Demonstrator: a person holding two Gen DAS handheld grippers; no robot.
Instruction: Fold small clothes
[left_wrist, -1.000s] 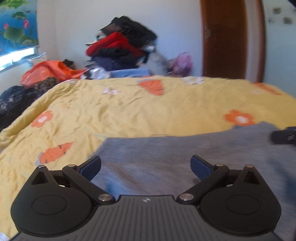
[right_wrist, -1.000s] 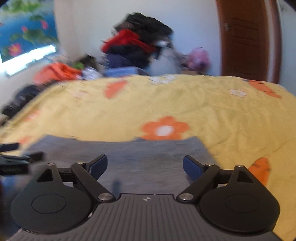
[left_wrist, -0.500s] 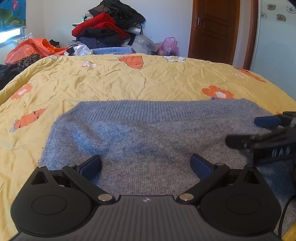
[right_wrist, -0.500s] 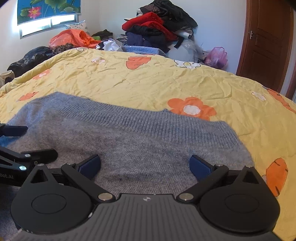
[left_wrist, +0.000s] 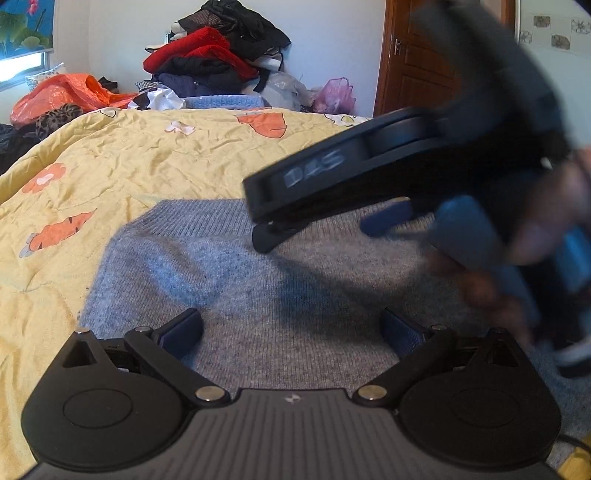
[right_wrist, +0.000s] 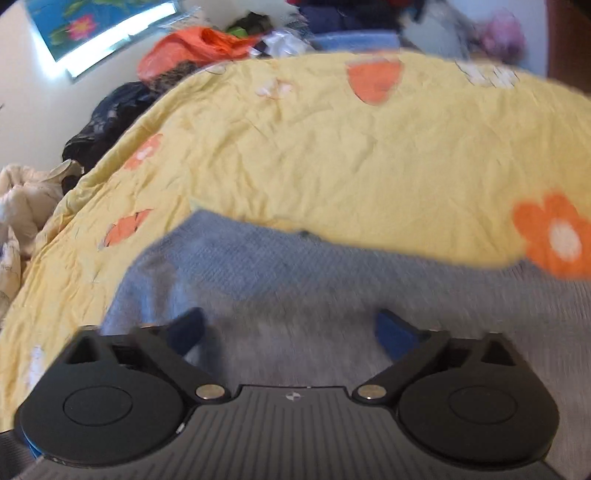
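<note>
Risk first, biggest to smallest. The bed with the yellow quilt carries the grey sweater, which lies flat on the near part of the quilt, ribbed edge toward the far side. My read: still early in the fold, nothing gripped yet.

- Collision: the right gripper cuts across in front of the left gripper, both low over the sweater. If they go for the same edge, they could knock together.
- Grabbing quilt along with knit: the sweater's left edge sits right on the quilt, so a deep pinch there could catch both layers.
- Knit is soft and stretchy; a one-sided pull would likely skew the fold.

Tools:
- Left gripper: jaws spread wide, nothing between them, sweater below. Contact with the knit unclear.
- Right gripper: jaws opening, nearly fully apart, empty, above the sweater near its left part. View is blurred.
</note>
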